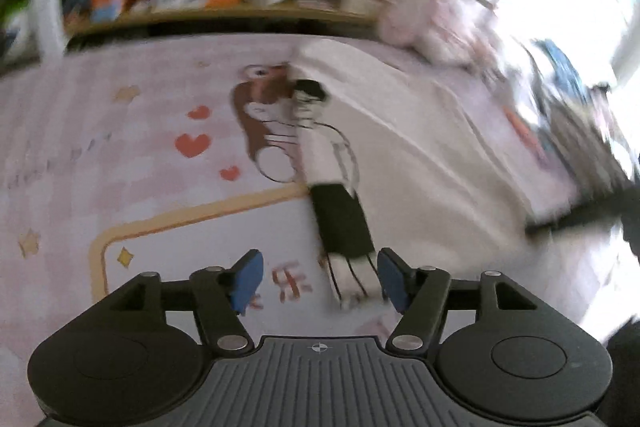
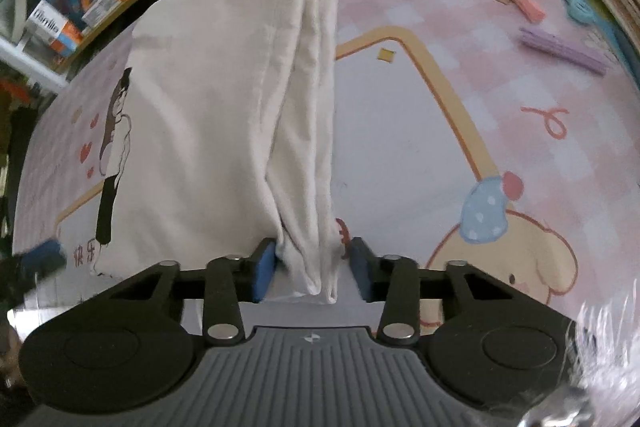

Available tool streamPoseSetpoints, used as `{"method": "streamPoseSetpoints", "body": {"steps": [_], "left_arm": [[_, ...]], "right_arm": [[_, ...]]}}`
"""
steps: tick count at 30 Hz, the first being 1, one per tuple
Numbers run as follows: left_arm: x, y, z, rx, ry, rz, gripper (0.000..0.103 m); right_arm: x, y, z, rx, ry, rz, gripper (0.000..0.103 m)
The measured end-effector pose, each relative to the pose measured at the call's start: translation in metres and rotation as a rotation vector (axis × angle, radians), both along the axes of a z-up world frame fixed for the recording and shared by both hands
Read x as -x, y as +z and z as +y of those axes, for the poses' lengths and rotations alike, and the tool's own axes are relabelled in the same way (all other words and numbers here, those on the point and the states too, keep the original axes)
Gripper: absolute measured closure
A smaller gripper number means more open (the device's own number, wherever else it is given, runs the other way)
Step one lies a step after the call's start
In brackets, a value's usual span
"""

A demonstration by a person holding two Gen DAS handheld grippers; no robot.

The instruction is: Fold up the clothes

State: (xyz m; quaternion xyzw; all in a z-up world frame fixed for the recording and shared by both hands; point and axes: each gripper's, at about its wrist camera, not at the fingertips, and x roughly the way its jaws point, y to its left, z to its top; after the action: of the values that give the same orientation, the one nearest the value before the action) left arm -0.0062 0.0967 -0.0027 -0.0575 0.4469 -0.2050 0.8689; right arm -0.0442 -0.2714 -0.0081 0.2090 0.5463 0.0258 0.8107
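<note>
Two fingers [image 2: 263,277] (right) straddle shirt [image 2: 224,107] folds | left gripper [image 1: 316,277] beside

Right tool [image 2: 312,273] spread around folded white shirt's [image 2: 208,115] bunched edge, pink mat [image 2: 420,131]

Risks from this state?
1. Right gripper is open around the bunched folds of the white shirt; closing may catch only some layers and undo the fold.
2. Left gripper is open near the printed edge; its view is motion-blurred, so a grab now may miss.
</note>
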Motion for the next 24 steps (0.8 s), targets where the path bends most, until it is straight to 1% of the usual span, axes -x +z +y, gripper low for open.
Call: {"method": "streamPoseSetpoints", "body": {"steps": [1, 2, 3, 4, 6, 8, 9, 10, 13, 16, 19, 24], "left_arm": [[-0.008, -0.005, -0.003, 0.014, 0.03, 0.033, 0.044], [-0.012, -0.009, -0.007, 0.021, 0.048, 0.057, 0.045], [-0.014, -0.013, -0.011, 0.023, 0.049, 0.072, 0.056], [-0.016, -0.017, -0.017, 0.025, 0.048, 0.085, 0.064], [-0.013, -0.021, -0.026, 0.009, 0.053, 0.079, 0.068], [-0.011, -0.022, -0.031, 0.008, 0.057, 0.089, 0.077], [-0.01, -0.024, -0.033, 0.018, 0.063, 0.103, 0.089], [-0.009, -0.025, -0.033, 0.035, 0.072, 0.123, 0.094], [-0.003, -0.024, -0.037, 0.032, 0.099, 0.137, 0.099], [0.009, -0.02, -0.041, 0.017, 0.114, 0.139, 0.1], [0.023, -0.019, -0.043, 0.018, 0.127, 0.153, 0.1], [0.033, -0.019, -0.046, 0.026, 0.123, 0.172, 0.1]], "right_arm": [[-0.001, -0.001, 0.001, -0.004, 0.015, -0.004, 0.076], [-0.002, -0.001, 0.001, -0.003, 0.028, -0.009, 0.079], [-0.002, -0.001, 0.002, -0.002, 0.04, -0.014, 0.079], [-0.003, -0.002, 0.001, -0.002, 0.052, -0.018, 0.08], [-0.005, -0.002, -0.002, -0.014, 0.066, -0.022, 0.082], [-0.007, -0.002, -0.006, -0.023, 0.075, -0.027, 0.083], [-0.009, -0.002, -0.007, -0.022, 0.081, -0.031, 0.083], [-0.01, -0.002, -0.008, -0.022, 0.086, -0.035, 0.083], [-0.017, -0.001, -0.007, 0.006, 0.123, -0.052, 0.083], [-0.025, -0.001, -0.004, 0.041, 0.178, -0.08, 0.083], [-0.035, -0.001, -0.002, 0.067, 0.225, -0.104, 0.083], [-0.05, 0.001, 0.0, 0.097, 0.291, -0.116, 0.084]]}}
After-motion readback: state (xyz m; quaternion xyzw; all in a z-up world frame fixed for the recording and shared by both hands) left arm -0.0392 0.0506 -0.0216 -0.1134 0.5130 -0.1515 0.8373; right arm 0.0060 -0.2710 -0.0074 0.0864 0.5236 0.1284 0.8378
